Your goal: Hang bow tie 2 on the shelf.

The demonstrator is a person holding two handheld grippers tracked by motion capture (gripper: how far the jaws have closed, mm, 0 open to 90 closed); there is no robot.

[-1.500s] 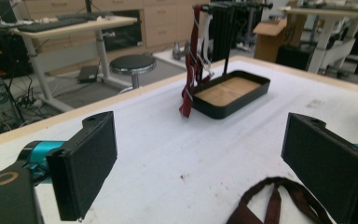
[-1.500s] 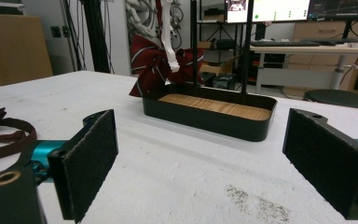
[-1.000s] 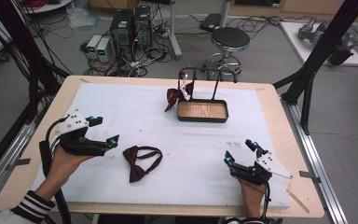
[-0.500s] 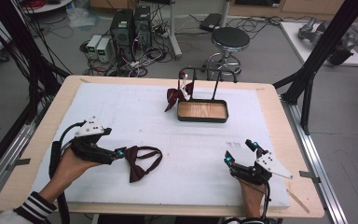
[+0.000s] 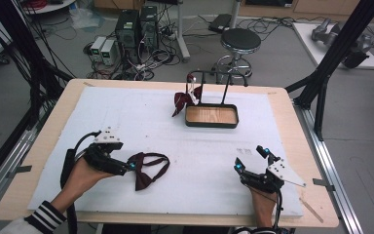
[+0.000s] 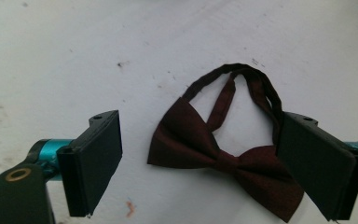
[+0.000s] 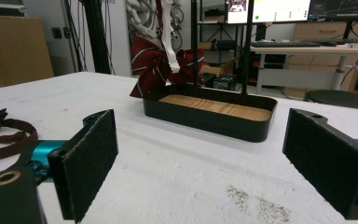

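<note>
A dark maroon bow tie (image 5: 148, 169) with a looped strap lies flat on the white mat (image 5: 126, 117) at the front left. My left gripper (image 5: 130, 166) is at its left end. In the left gripper view the bow tie (image 6: 186, 135) lies between the wide-apart jaws of my left gripper (image 6: 205, 151). The jaws have just been closing a little, and the pads stand clear of the cloth. My right gripper (image 5: 251, 160) rests open at the front right with nothing between its jaws (image 7: 214, 163). A striped red bow tie (image 5: 185, 99) hangs from a white clip on the rack.
A black tray (image 5: 212, 125) with a wooden floor and a thin black rack above it stands at the back middle of the mat. Black frame posts flank the table. A stool (image 5: 241, 41) and computer boxes (image 5: 136, 24) sit on the floor beyond.
My left gripper has moved right and down to the maroon bow tie, and its jaws now straddle it. The right gripper has stayed put.
</note>
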